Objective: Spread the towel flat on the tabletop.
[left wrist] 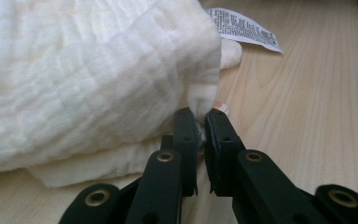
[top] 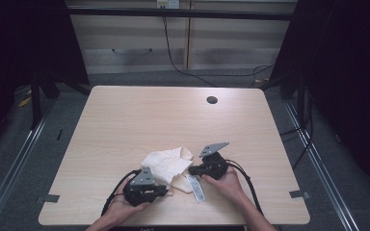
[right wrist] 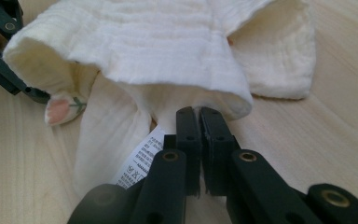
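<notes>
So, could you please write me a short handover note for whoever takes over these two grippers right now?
Left gripper: shut on a pinched corner of the cream cloth, at the cloth's near left edge.
Right gripper: jaws together at the cloth's near right edge; it seems to pinch a fold there, though the contact itself is hidden.
Cloth: lies bunched and partly folded over itself on the table, near the front edge, between the two hands. Its care label sticks out onto the wood at the front.
Done: both edges taken up.
Left: probably lifting and spreading or folding the cloth; it is not yet flat or neatly folded.
</notes>
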